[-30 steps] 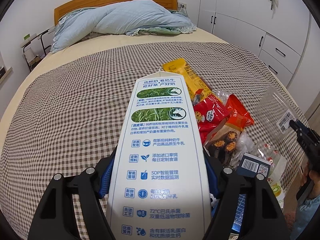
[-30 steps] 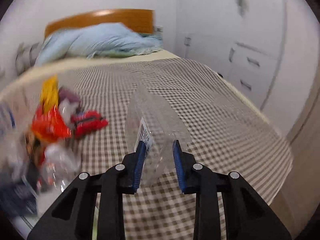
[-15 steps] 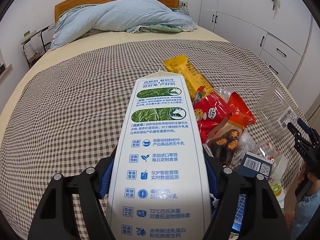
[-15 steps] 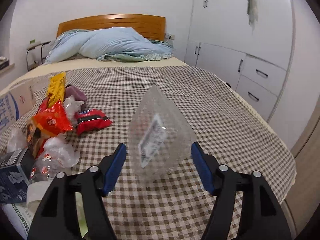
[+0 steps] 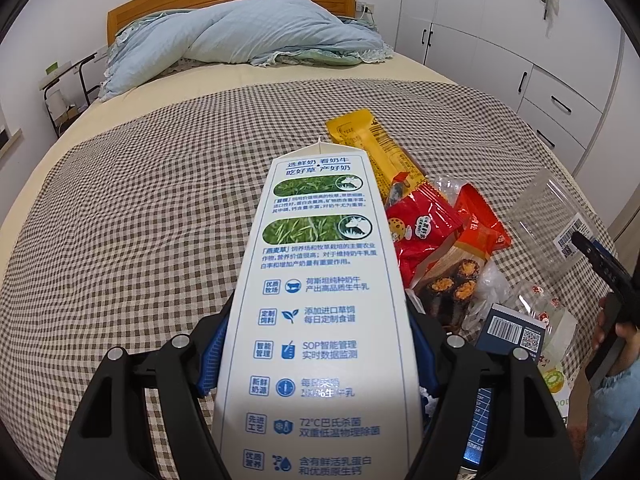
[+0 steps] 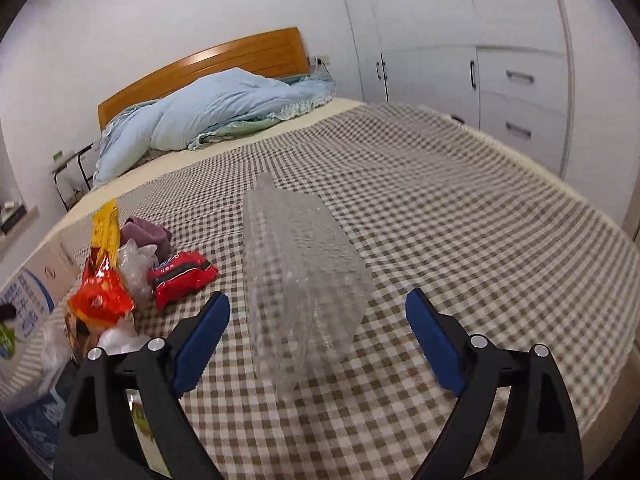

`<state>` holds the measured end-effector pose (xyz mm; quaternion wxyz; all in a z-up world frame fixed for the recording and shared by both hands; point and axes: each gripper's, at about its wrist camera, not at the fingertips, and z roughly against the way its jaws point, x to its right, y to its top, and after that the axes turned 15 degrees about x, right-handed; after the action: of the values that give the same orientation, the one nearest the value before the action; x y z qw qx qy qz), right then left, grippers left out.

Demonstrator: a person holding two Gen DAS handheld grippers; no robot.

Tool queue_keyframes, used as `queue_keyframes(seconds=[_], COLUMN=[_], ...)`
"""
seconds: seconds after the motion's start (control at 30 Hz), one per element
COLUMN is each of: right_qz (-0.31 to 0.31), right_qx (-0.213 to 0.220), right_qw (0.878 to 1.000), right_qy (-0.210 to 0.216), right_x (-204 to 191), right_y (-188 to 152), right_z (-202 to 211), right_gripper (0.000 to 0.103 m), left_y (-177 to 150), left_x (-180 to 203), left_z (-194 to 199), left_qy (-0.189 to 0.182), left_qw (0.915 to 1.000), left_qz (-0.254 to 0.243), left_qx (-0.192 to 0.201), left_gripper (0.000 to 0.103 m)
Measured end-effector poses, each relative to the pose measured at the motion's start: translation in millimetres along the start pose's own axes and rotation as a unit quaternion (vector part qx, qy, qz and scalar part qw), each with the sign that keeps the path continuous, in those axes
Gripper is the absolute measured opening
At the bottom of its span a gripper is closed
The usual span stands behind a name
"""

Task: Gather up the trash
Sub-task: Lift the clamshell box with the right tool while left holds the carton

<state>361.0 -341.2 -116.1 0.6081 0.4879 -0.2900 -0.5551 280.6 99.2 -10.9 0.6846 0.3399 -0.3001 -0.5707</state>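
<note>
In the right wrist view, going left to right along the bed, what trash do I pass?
Milk carton → orange wrapper → red snack packet → clear plastic container, standing between the open right gripper's fingers.

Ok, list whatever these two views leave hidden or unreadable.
- Left wrist view: the milk carton, shut in the left gripper, hides the bedspread behind and its own base runs off the bottom edge.
- Left wrist view: the dark blue box is half covered by the gripper's finger.
- Right wrist view: the label on the clear plastic container is unreadable.

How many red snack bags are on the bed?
2. A red bag lies beside the milk carton; an orange-red bag sits just right of it. More may be hidden underneath.
</note>
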Motion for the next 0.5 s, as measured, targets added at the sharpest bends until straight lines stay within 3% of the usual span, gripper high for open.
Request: queue_keyframes(seconds=[0.2, 0.5], right_qz=[-0.036, -0.049], right_qx=[-0.028, -0.024], right_qw=[0.999, 0.998], right_qy=[0.009, 0.011], right_x=[3.8, 4.9], right_y=[-6.3, -10.2], right_z=[-19.2, -24.0], right_gripper=[0.086, 0.086], left_y=[-1.3, -2.1], left_x=[0.1, 1.6], left_z=[-1.5, -2.8], left_qy=[0.002, 0.002], left_qw=[1.0, 1.0], left_qz=[0.0, 0.0], left_qx=[-0.001, -0.003], left_gripper=[0.07, 0.07])
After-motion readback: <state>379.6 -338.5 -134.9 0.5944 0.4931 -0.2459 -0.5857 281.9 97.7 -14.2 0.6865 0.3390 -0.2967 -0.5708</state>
